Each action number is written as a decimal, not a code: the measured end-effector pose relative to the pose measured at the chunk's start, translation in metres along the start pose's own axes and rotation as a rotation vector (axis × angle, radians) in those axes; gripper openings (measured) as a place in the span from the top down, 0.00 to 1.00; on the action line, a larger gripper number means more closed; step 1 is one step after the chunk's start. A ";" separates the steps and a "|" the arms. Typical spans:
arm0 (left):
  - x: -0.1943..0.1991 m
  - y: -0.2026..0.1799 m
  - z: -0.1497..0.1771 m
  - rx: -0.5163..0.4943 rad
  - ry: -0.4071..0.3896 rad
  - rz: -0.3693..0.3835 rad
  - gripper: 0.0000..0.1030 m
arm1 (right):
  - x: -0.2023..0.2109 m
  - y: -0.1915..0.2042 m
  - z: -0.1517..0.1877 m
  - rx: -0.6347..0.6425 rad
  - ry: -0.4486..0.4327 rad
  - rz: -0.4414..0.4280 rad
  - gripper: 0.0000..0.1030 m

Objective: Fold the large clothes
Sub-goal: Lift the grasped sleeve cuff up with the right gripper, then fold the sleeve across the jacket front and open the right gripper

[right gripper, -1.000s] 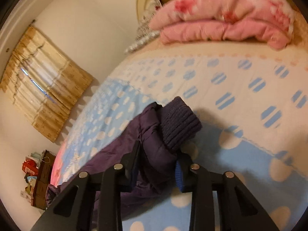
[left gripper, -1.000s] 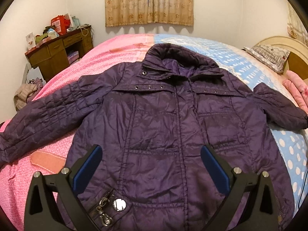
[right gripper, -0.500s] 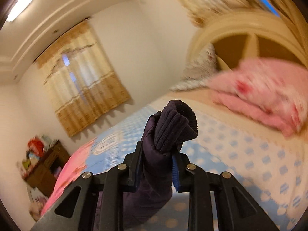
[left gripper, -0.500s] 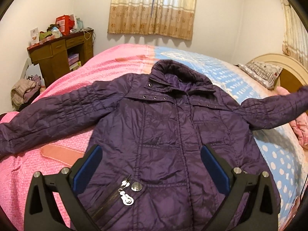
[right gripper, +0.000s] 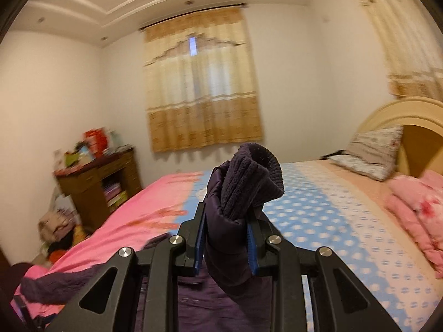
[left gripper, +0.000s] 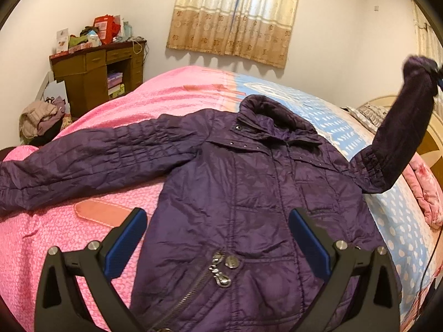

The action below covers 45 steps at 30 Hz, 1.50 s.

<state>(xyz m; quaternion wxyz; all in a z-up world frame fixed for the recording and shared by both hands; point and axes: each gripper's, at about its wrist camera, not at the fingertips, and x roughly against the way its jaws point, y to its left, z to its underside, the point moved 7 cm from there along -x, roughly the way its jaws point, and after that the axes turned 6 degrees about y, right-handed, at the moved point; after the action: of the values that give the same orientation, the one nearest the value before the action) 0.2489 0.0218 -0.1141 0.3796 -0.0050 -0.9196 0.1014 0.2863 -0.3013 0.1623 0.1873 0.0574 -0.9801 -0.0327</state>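
Folding is barely beginning: we are seeing one bed (left gripper: 171, 91), with one purple jacket (left gripper: 249, 193) lying flat on it, unfolded. One sleeve cuff (right gripper: 249, 182) is being held aloft, clamped in our right gripper (right gripper: 225, 246); our left gripper (left gripper: 217, 240) is hovering wide, holding nothing.

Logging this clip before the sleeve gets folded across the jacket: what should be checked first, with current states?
1. Right gripper shut on the sleeve cuff: ok.
2. Sleeve lifted off the bed: ok.
3. Jacket body lying flat, front up: ok.
4. Left gripper open, holding nothing: ok.
5. Other sleeve spread flat: ok.
6. Hem edge straight: cannot tell.
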 end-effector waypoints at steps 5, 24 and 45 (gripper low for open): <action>0.002 0.019 0.003 0.021 -0.005 -0.007 0.00 | -0.038 0.097 0.030 0.113 0.058 -0.099 0.76; -0.014 0.060 0.008 0.046 0.062 -0.077 0.00 | -0.130 0.219 0.237 0.148 0.337 -0.380 0.28; -0.142 -0.032 -0.048 0.021 0.247 0.151 0.46 | -0.141 -0.019 0.313 -0.329 0.467 -0.063 0.28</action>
<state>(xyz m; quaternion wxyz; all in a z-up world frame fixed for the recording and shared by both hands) 0.3854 -0.0130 -0.1737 0.4813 -0.0827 -0.8617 0.1380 0.3018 -0.2888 -0.1808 0.4139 0.0628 -0.8895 -0.1831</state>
